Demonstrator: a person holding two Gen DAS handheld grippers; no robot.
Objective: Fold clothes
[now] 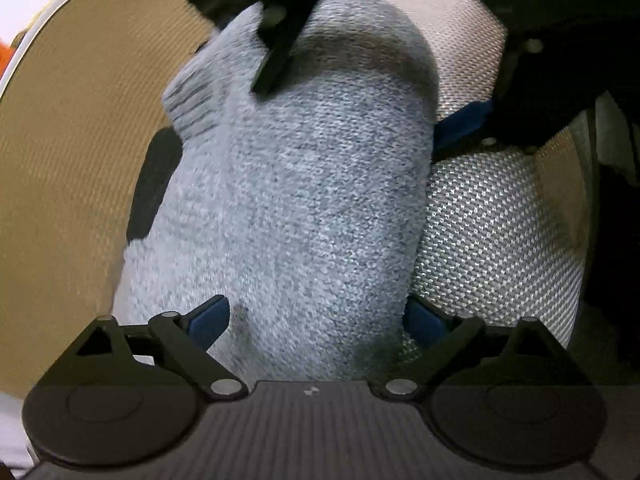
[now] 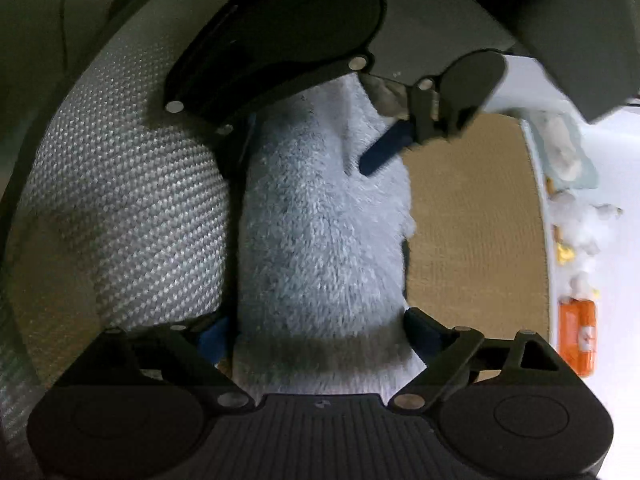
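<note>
A light grey knitted sock lies flat, half on a tan ribbed board and half on a woven grey cloth. It is folded over, its ribbed cuff at the upper left. My left gripper stands open, blue pads at either edge of the sock's near end. My right gripper faces it from the far end, also open. In the right wrist view the sock runs between the right gripper and the left gripper. A black patch shows under the sock's edge.
The tan ribbed board and the woven grey cloth meet under the sock. Beyond the board's rim, on a white surface, lie an orange packet and small white and yellow bits.
</note>
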